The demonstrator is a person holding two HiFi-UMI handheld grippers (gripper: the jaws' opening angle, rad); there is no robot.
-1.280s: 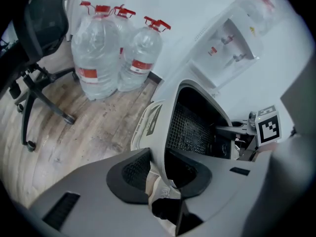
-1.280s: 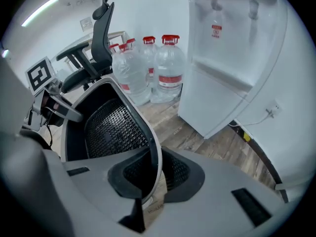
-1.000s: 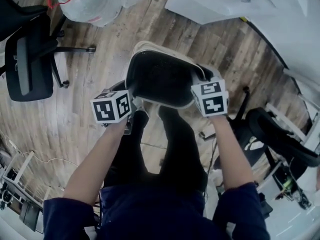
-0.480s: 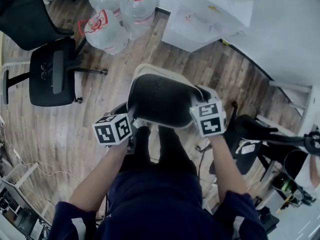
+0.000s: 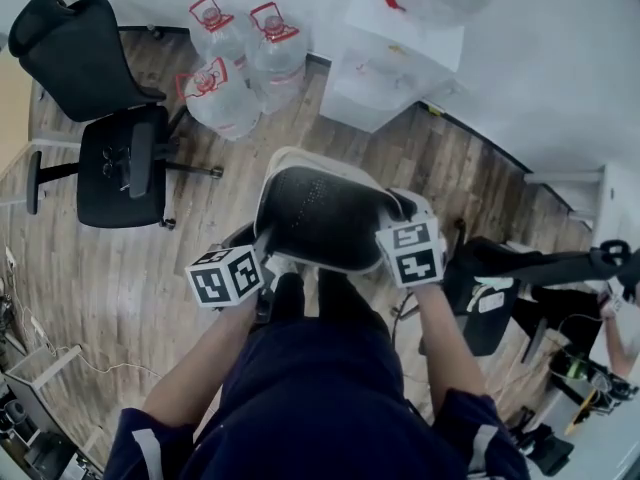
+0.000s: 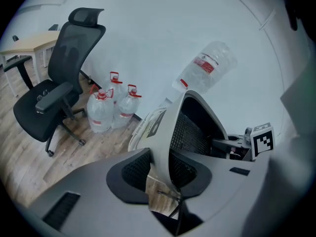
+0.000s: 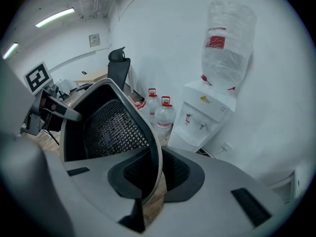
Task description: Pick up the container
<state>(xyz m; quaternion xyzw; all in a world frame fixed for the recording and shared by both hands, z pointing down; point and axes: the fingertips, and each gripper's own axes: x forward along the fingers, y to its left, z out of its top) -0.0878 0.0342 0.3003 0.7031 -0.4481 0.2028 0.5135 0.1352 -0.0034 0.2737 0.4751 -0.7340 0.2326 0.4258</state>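
Overhead, container: the container (image 5: 320, 213), a cream-rimmed bin with a black mesh inside, hangs in the air over the wooden floor (image 5: 130, 268), in front of the person's legs, mouth tipped toward the camera.
Overhead, grip: the left gripper (image 5: 262, 248) takes the near-left rim and the right gripper (image 5: 398, 216) the near-right rim; two opposite holds probably keep the wide bin from swinging.
Overhead, surroundings: water bottles (image 5: 240, 68), an office chair (image 5: 120, 158) and a water dispenser (image 5: 390, 78) stand on the floor, well apart from the bin.
Left gripper view, fingers: the fingers (image 6: 131, 174) are narrowed onto the thin container wall (image 6: 173, 132), one pad inside, one outside, clamping it.
Left gripper view, across: the right gripper's marker cube (image 6: 261, 139) shows at the far rim.
Right gripper view, fingers: the fingers (image 7: 131, 174) are pinched on the rim wall in the same way, so the mesh interior (image 7: 108, 127) fills the left of the view.
Right gripper view, across: the left gripper's marker cube (image 7: 38, 76) shows beyond the opposite rim.
Change since the earlier frame: both holds sit on the same rim spots, but the floor looks farther below, and the whole chair, the bottles and the dispenser have come into sight; the bin has been lifted.
Task state: the pickup looks done.
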